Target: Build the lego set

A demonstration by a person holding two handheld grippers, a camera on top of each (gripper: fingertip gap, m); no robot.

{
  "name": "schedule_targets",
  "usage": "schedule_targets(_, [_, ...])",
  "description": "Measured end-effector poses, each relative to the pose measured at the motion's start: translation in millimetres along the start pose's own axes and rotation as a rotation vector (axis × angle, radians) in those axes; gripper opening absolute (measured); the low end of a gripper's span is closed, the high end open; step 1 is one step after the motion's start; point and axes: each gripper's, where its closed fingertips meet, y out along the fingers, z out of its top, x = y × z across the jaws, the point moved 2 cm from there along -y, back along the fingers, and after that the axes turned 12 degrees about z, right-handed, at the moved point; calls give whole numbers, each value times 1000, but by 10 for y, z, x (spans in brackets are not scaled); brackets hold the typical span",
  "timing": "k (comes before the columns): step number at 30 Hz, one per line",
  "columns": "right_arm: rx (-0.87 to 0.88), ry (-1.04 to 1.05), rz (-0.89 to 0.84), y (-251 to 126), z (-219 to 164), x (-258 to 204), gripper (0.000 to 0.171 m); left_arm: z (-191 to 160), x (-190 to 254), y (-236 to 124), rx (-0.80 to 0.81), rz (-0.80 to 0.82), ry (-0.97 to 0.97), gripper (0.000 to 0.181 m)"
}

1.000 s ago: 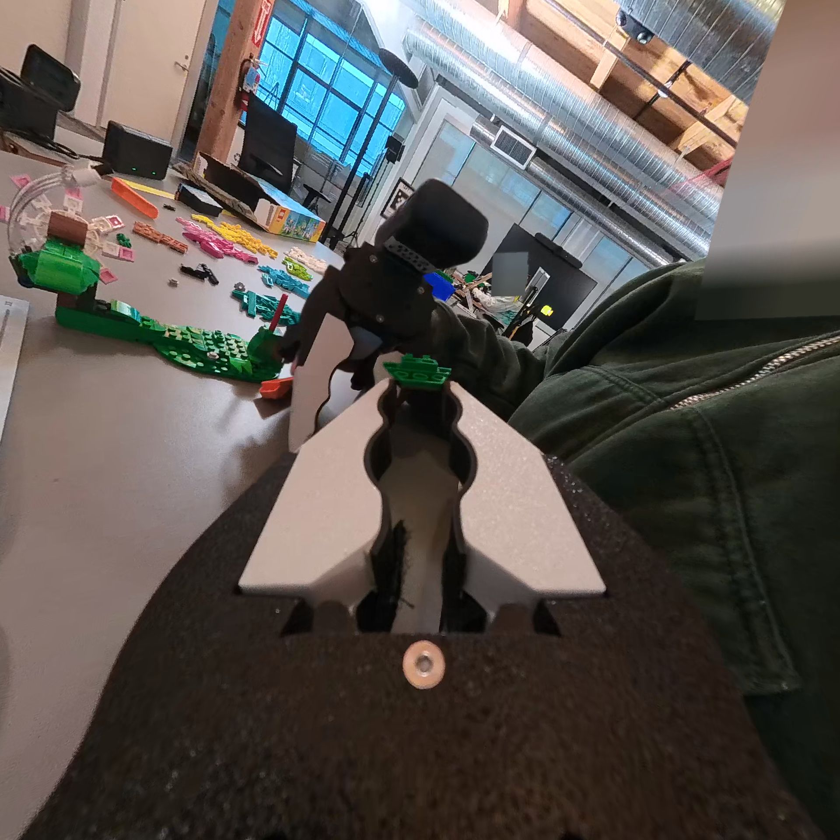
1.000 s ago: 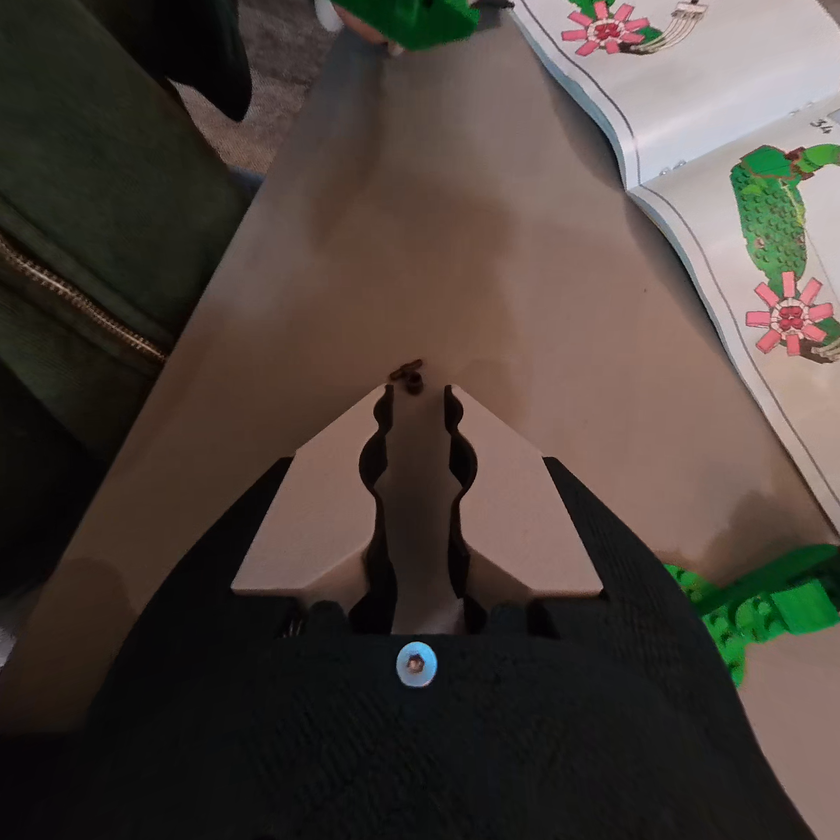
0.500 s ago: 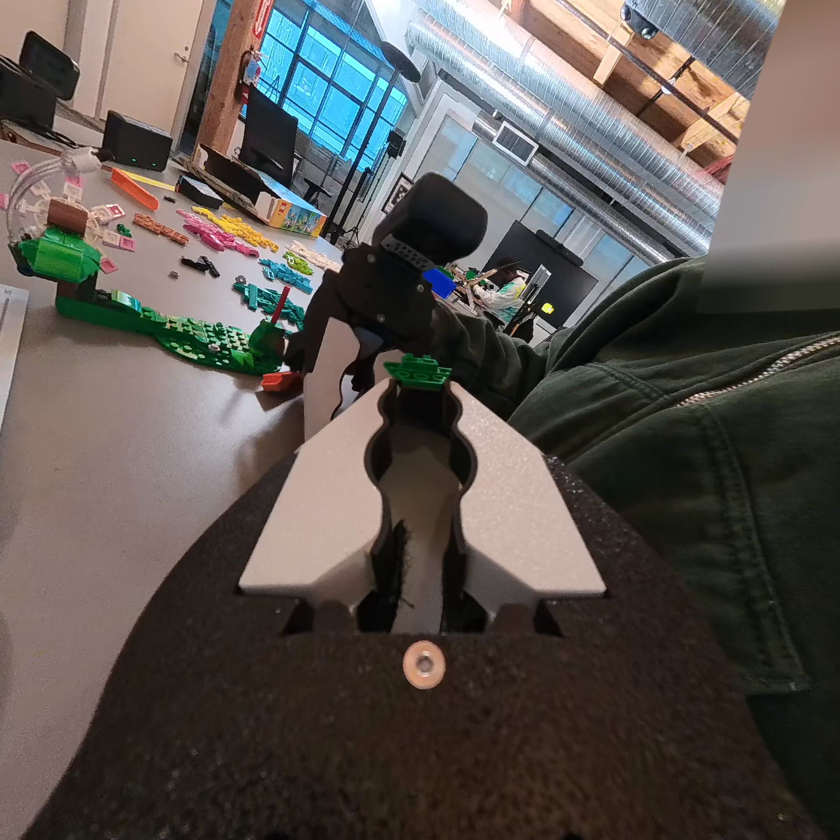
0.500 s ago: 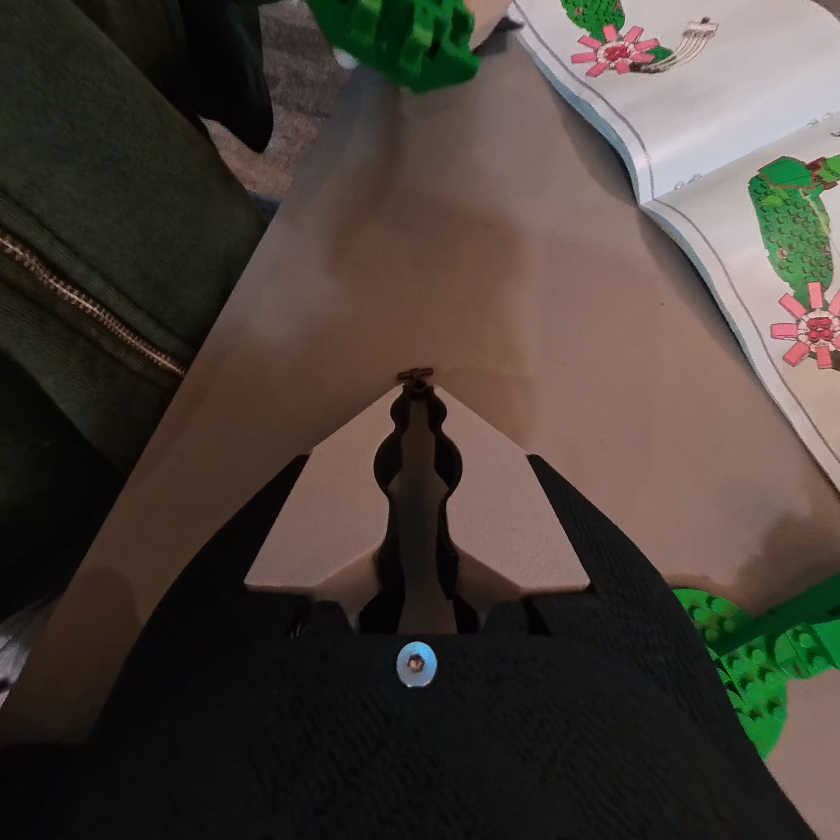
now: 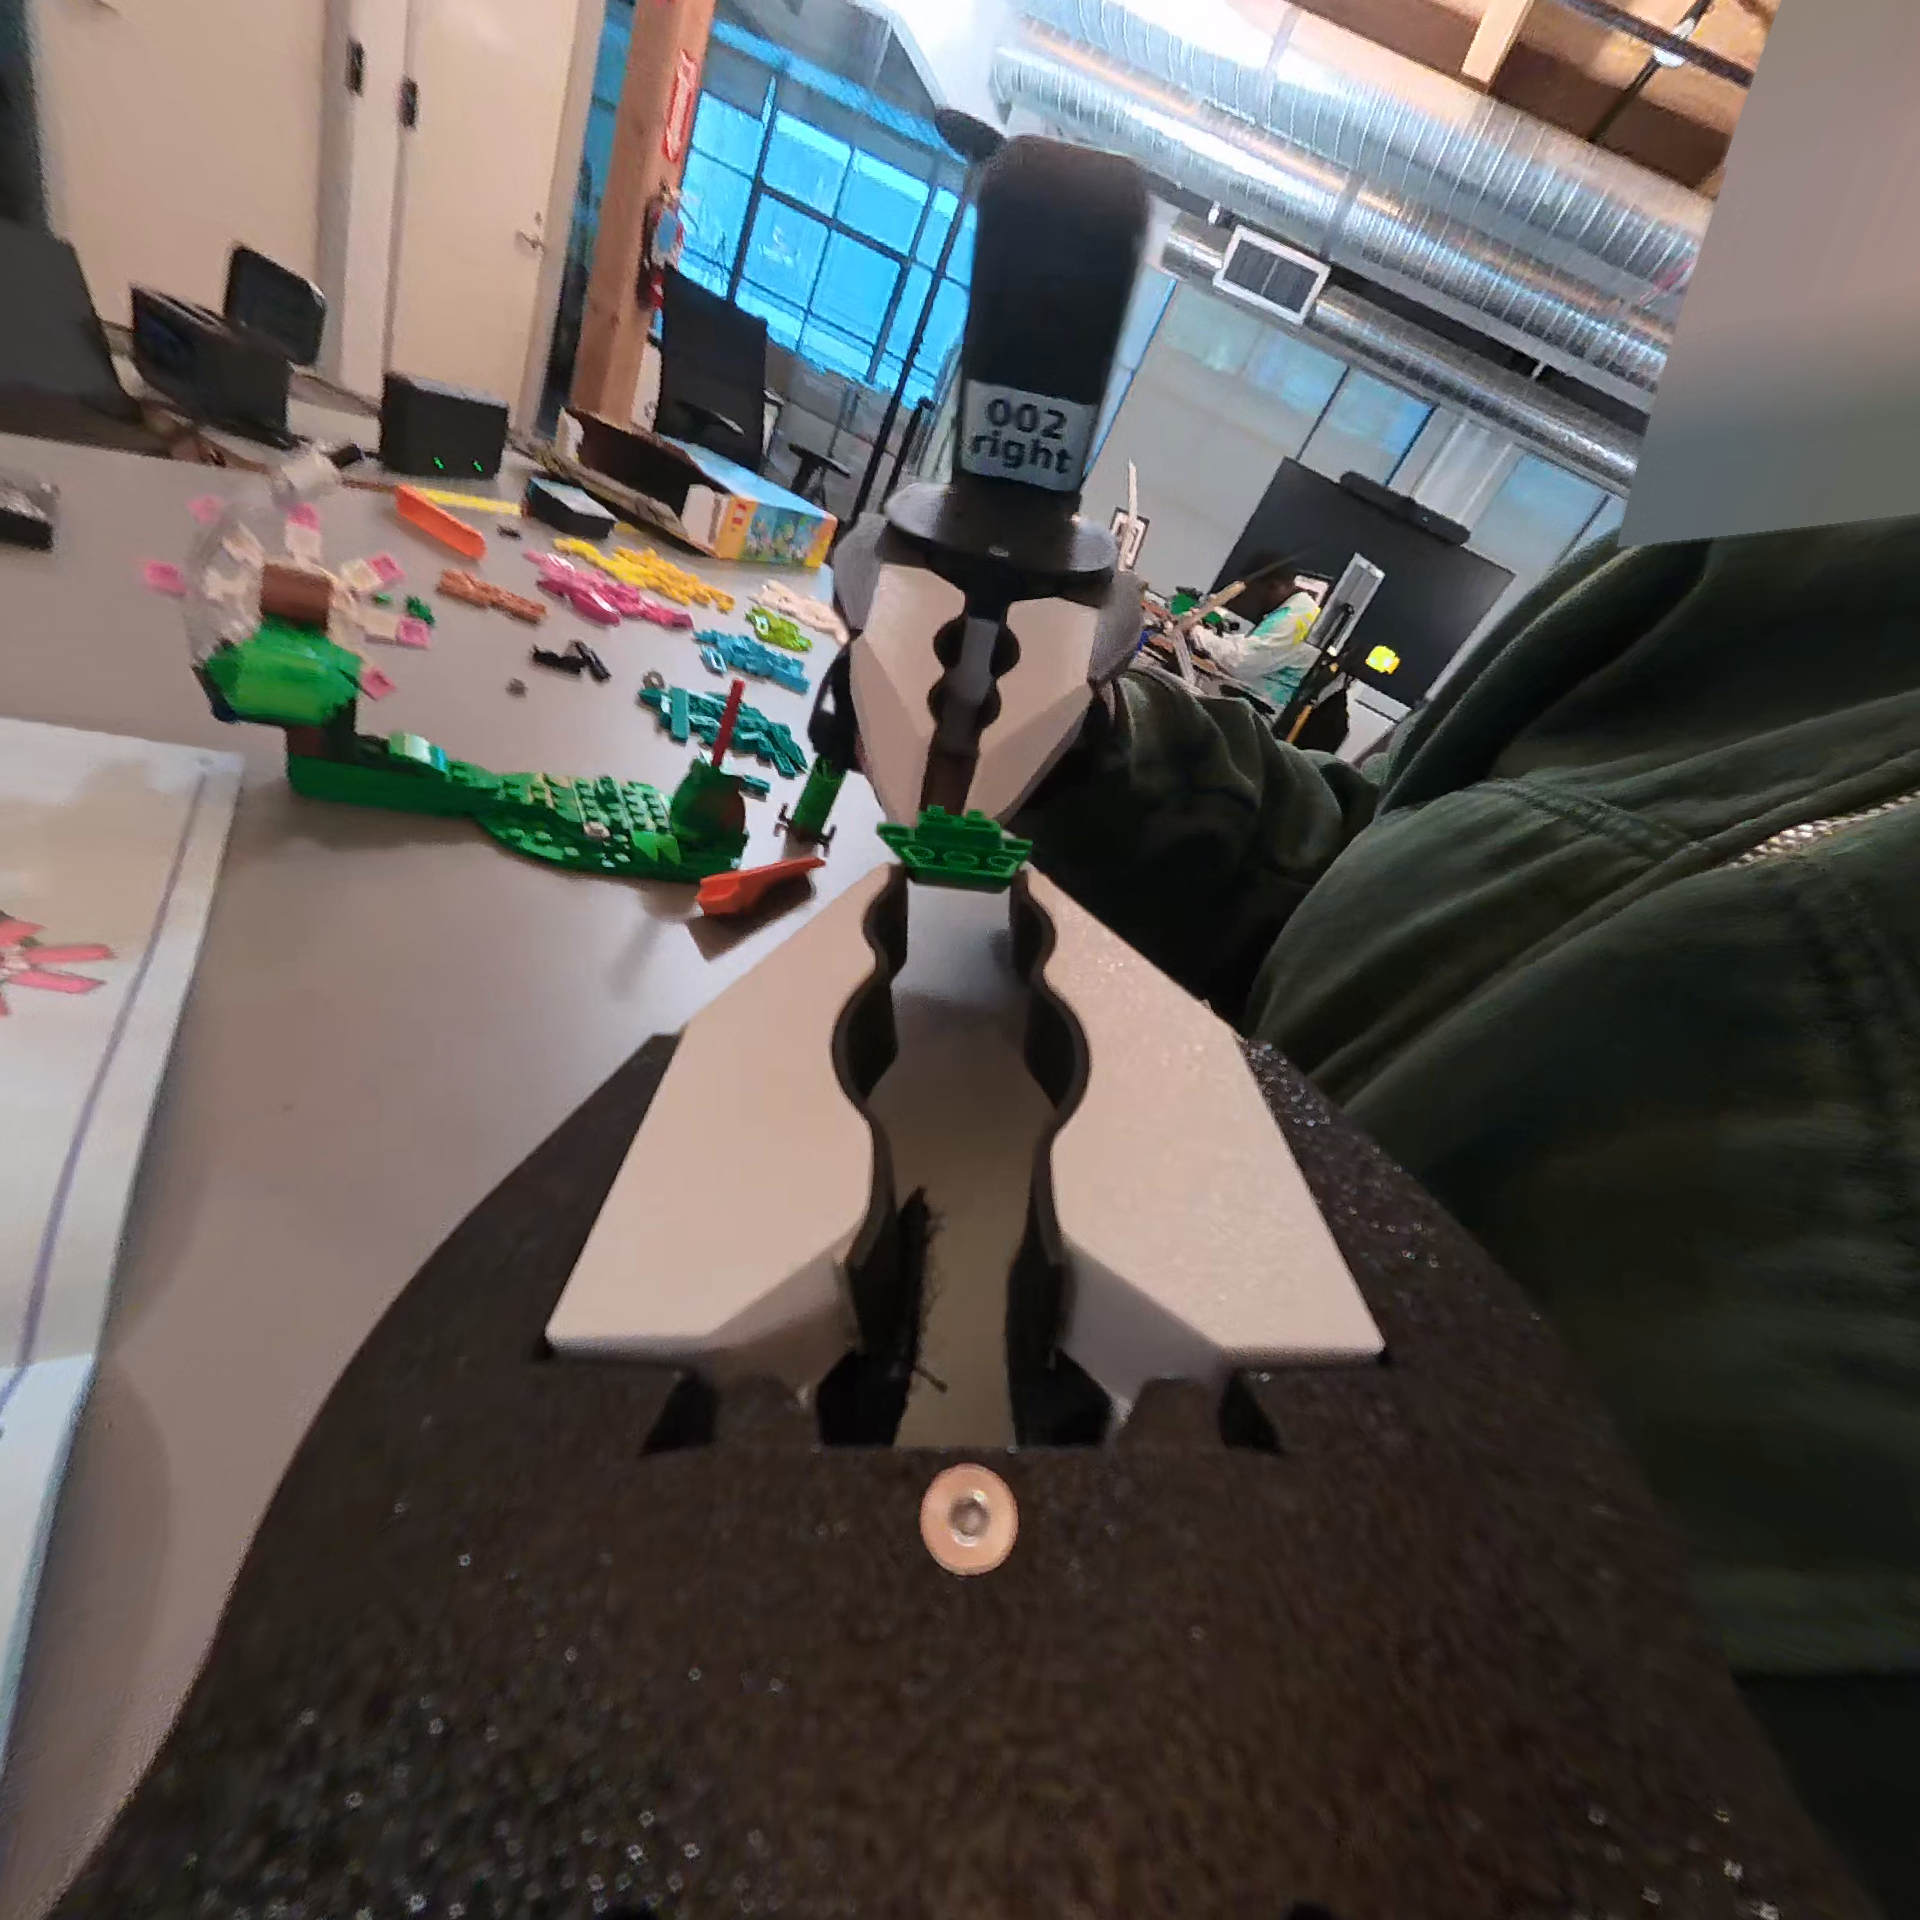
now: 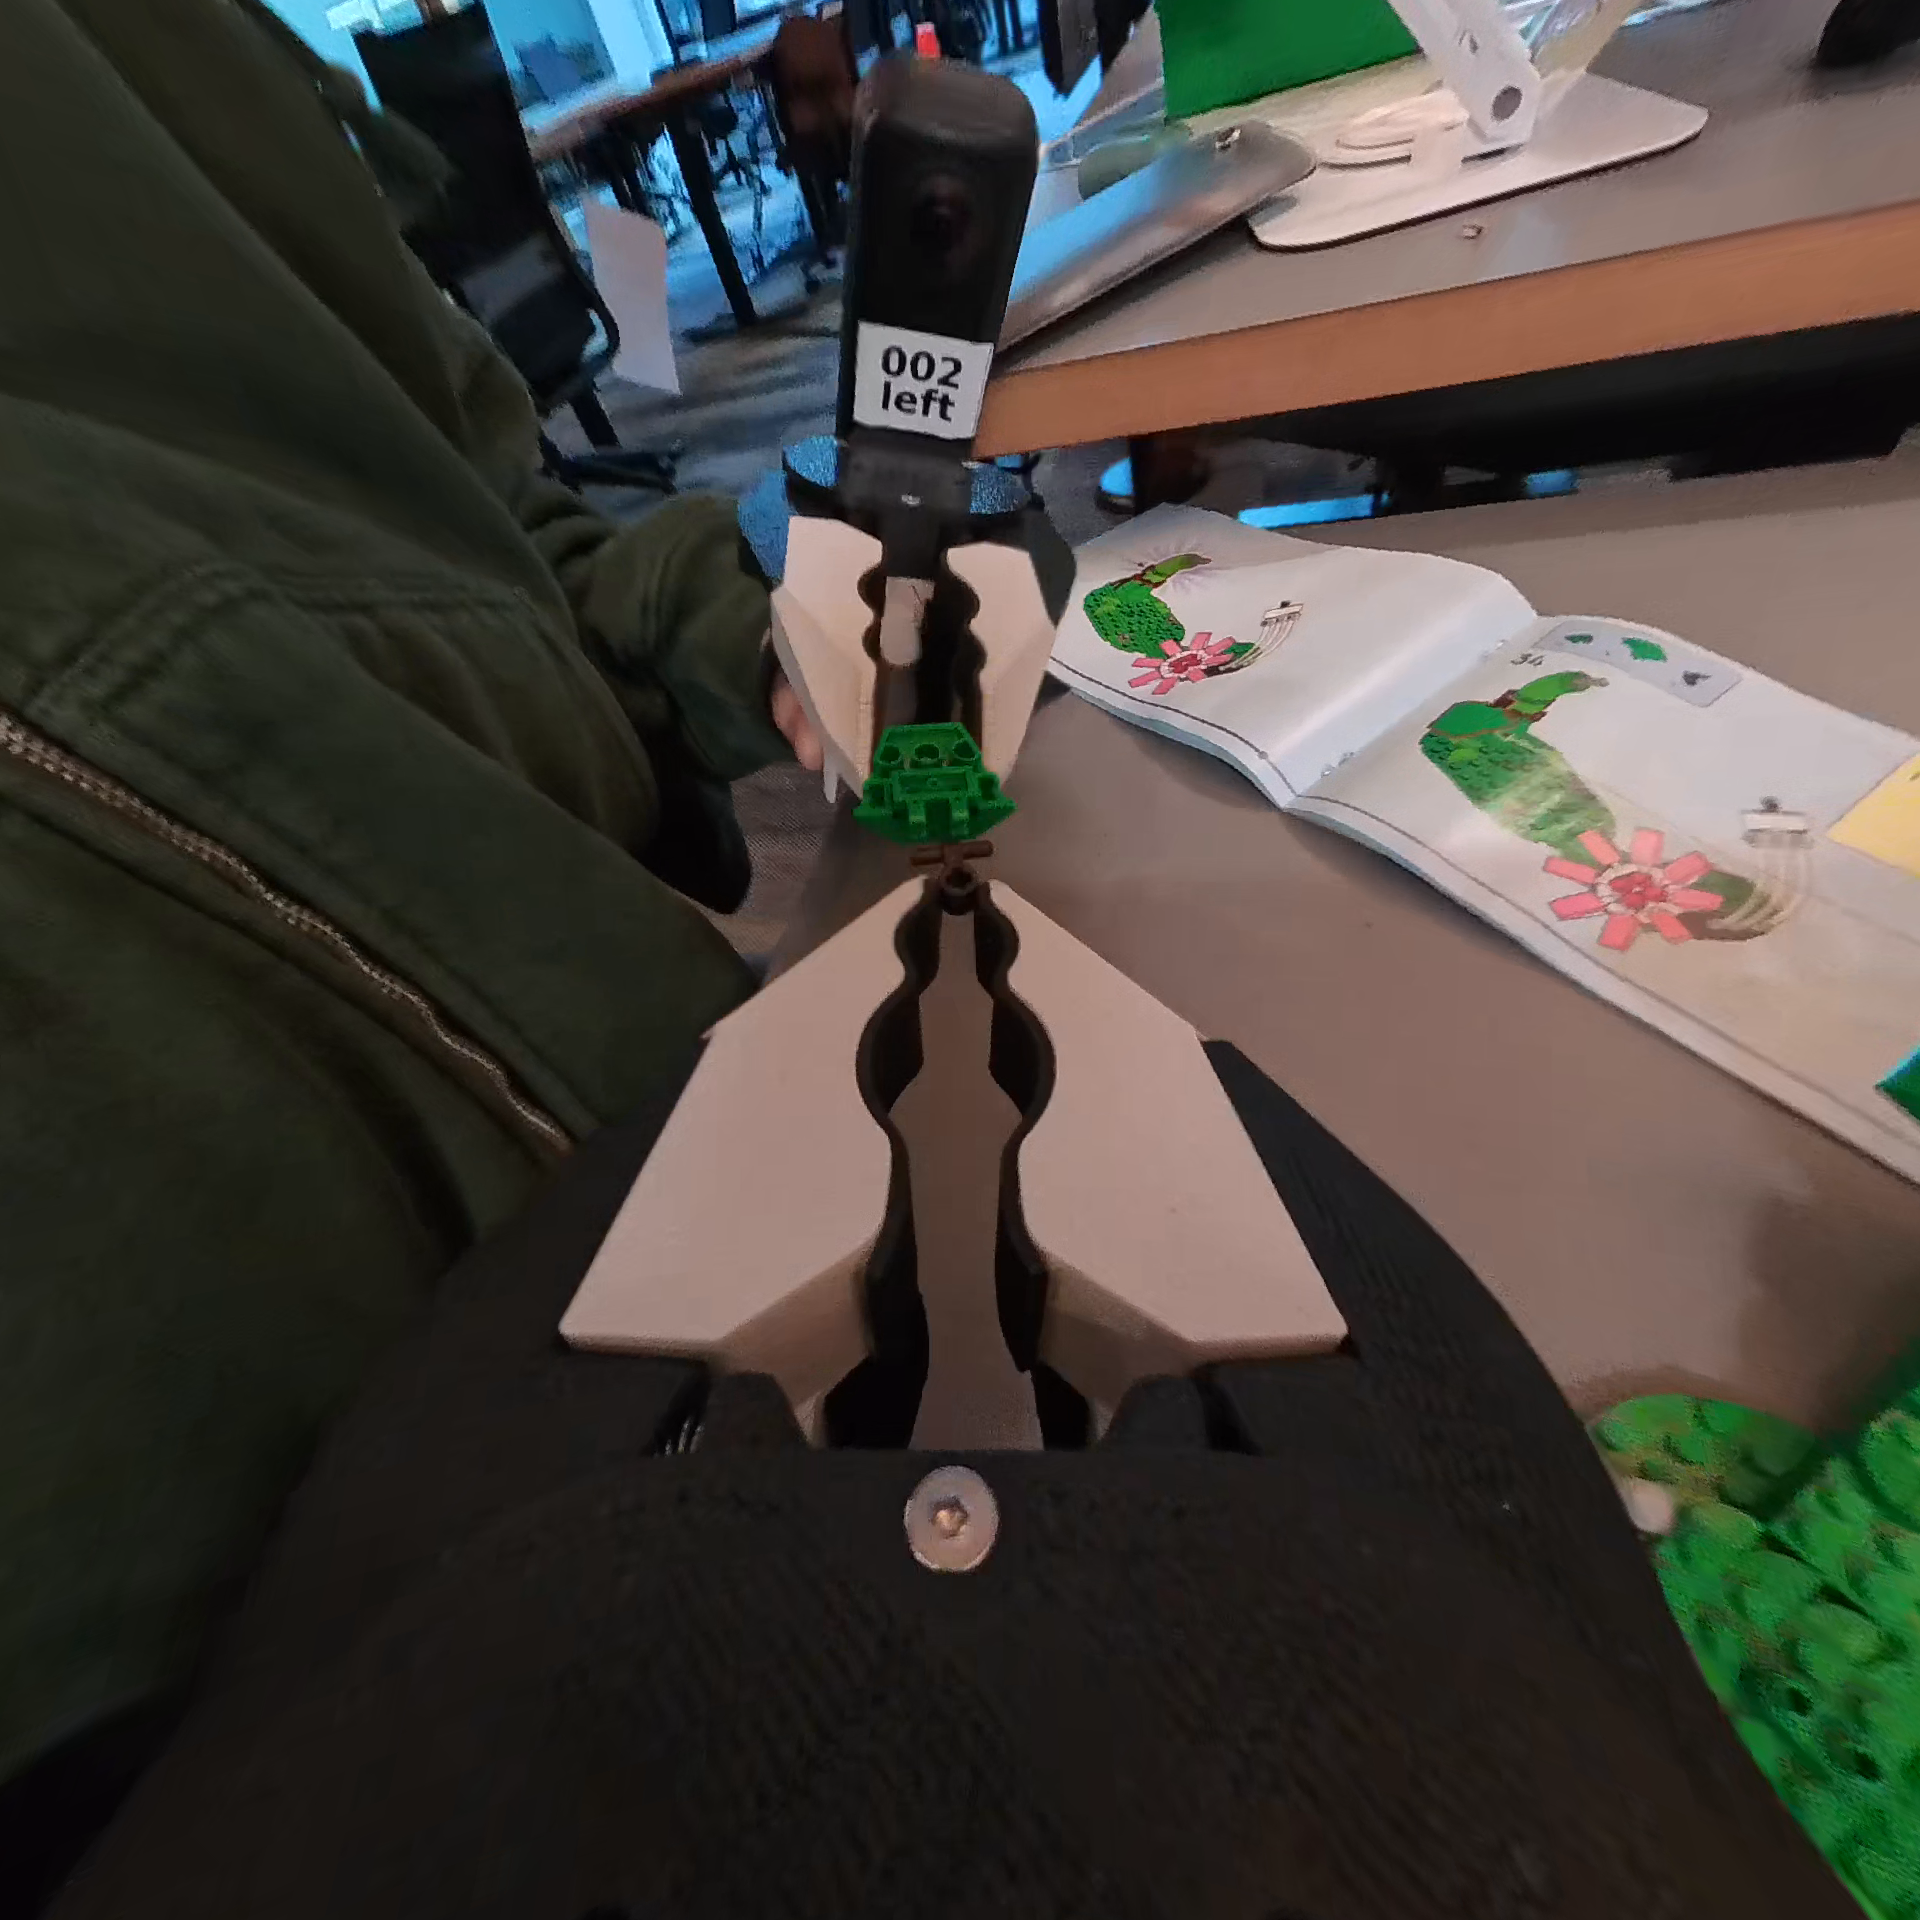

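The two claws face tip to tip above the desk (image 5: pixel 395 1018), the green piece (image 5: pixel 954 850) and small brown piece (image 6: pixel 951 856) nearly closing the gap. Bare desk lies near left; far left stand the green build (image 5: pixel 540 800) and an orange piece (image 5: pixel 756 885). A dark green sleeve (image 5: pixel 1558 935) walls the right. The open booklet (image 6: pixel 1455 748) covers the desk beyond.

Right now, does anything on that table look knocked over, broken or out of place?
Nothing stands out. The loose bricks lie in colour-sorted piles, the green model sits flat, the booklet lies open, and each gripper holds one small piece in the air.
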Motion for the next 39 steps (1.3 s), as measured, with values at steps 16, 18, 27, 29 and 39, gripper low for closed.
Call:
schedule_targets(16, [130, 94, 77, -22, 0, -66, 4, -38, 39, 14, -31, -34, 1, 16])
schedule_targets(18, [123, 89, 69, -23, -1, -62, 4, -41, 39, 16, -35, -34, -2, 16])
schedule_targets(27, [26, 50, 16, -16, -47, -62, 4, -86, 27, 33, -69, -28, -3, 16])
schedule_targets(29, [18, 53, 17, -14, -61, -63, 4, -99, 27, 36, -79, -26, 5, 16])
schedule_targets(39, [47, 59, 28, -53, -38, -67, 4, -137, 47, 74, -111, -46, -14, 17])
